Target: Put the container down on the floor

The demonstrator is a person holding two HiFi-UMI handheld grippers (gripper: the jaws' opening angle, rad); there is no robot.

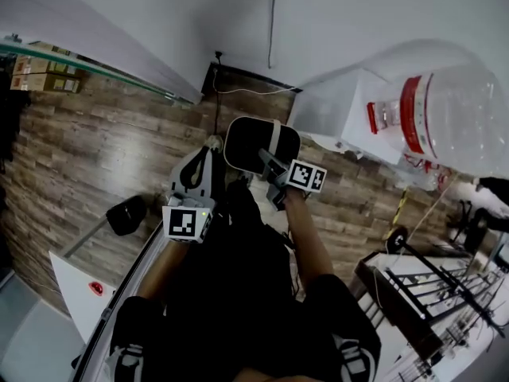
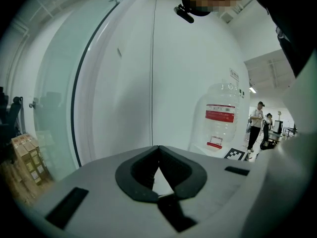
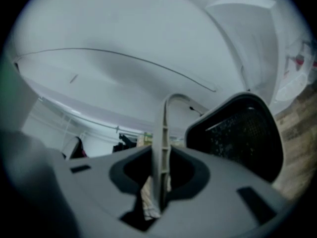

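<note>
Right gripper (image 3: 159, 155) clamps handle (image 3: 162, 118); only head view shows whole container (image 1: 246, 146).

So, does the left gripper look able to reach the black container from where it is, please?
Probably yes: the left gripper sits right beside the container, nothing between them, while the right gripper holds its handle.

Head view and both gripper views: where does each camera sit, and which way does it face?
Head view: on the person's head, facing steeply down at the wood floor; shows the dark-clothed torso, both forearms, left tongs, and right tongs at the black container.
Left gripper view: on the left tongs, facing a white wall and water bottle; tongs shut, empty.
Right gripper view: on the right tongs, clamped on the container's pale handle, white wall beyond.
Shared: container in head and right gripper views; water bottle in head and left gripper views.
</note>
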